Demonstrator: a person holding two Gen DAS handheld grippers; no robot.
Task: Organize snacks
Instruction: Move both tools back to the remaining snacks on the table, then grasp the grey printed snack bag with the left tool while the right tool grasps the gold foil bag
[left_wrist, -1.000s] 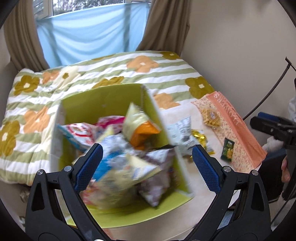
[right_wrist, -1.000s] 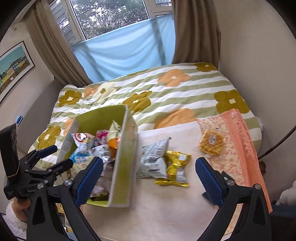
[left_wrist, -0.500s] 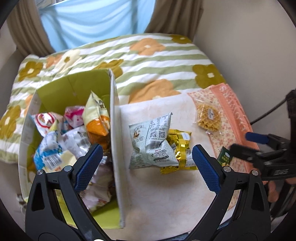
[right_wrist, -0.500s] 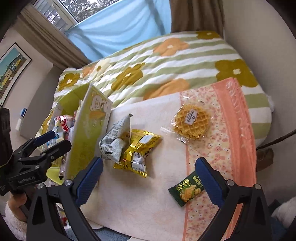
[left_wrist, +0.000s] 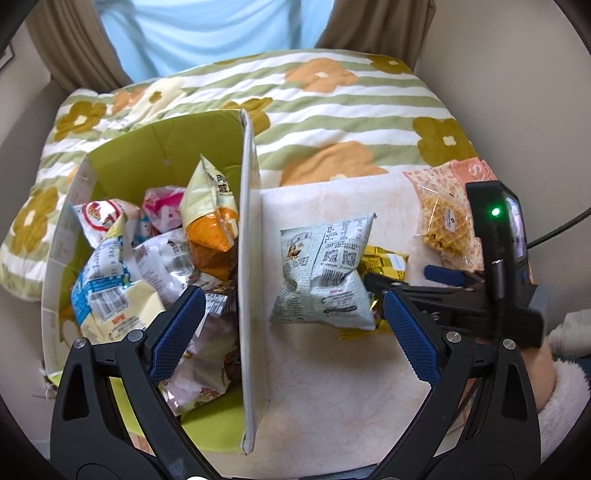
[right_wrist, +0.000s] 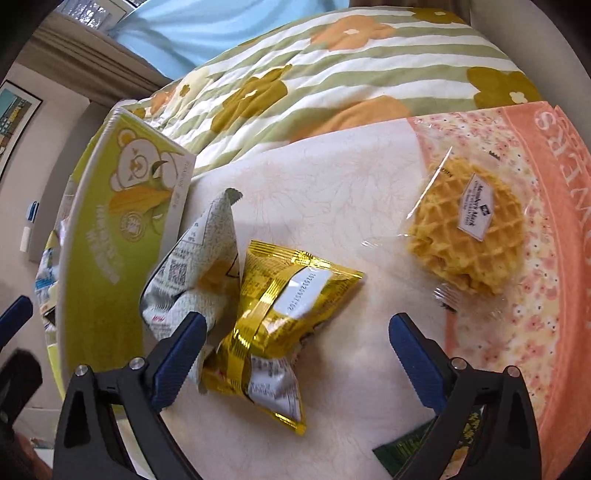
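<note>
Both the left gripper (left_wrist: 290, 330) and right gripper (right_wrist: 297, 354) hung spread and empty, the right over the crinkled gold foil snack packet (right_wrist: 275, 314) beside the green cardboard box (right_wrist: 107, 258).

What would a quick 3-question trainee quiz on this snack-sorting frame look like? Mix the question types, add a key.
1. True or false: the right gripper is shut on the gold packet.
2. Which snack lies on the pink floral cloth?
A. grey-white printed bag
B. wrapped waffle
C. orange chip bag
3. Fill in: the grey-white printed bag lies ____ the green box, on the table.

Key
1. False. Its jaws are open, with the packet lying between them.
2. B, the wrapped waffle.
3. Outside, just beside the box's wall and overlapping the gold packet.
</note>
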